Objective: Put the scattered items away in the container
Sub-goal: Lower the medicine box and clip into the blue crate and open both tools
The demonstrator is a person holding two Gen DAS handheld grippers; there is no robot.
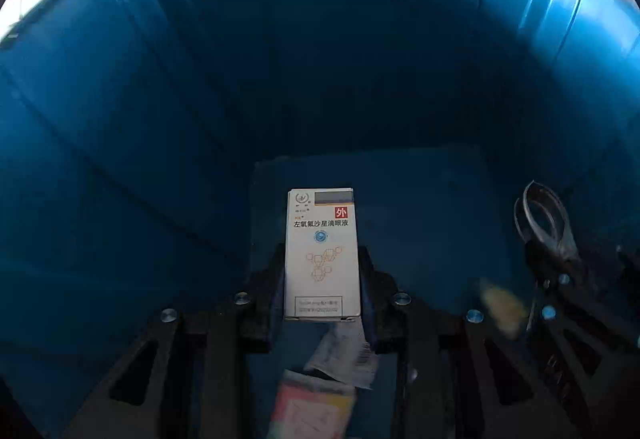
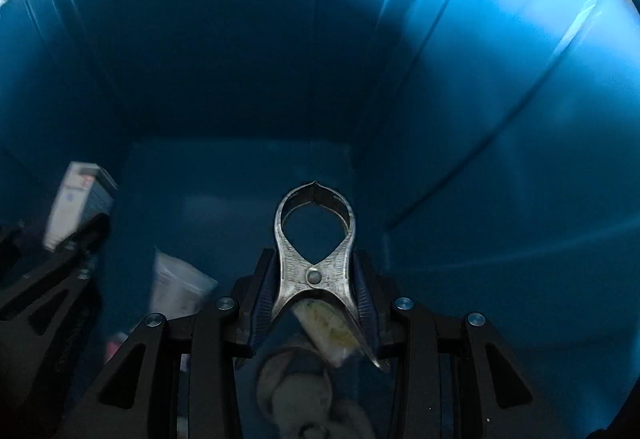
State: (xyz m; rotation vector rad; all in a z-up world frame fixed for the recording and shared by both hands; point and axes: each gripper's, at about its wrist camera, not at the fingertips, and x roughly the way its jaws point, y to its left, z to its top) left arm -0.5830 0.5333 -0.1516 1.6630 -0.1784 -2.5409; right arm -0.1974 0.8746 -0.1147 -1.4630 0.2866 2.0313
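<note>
Both grippers are down inside a deep blue container (image 1: 120,119). My left gripper (image 1: 322,279) is shut on a white eye-drop box (image 1: 322,251) with Chinese print, held upright. My right gripper (image 2: 314,275) is shut on a metal clamp tool (image 2: 314,239) with a ring-shaped head. The right gripper with the clamp shows at the right of the left wrist view (image 1: 548,231). The left gripper with the box shows at the left of the right wrist view (image 2: 76,211).
The blue container's walls (image 2: 480,119) enclose both views. On its floor lie a white paper packet (image 2: 180,287), a yellow-green sachet (image 2: 328,327), a grey rounded item (image 2: 296,387) and a pink and yellow pack (image 1: 312,407).
</note>
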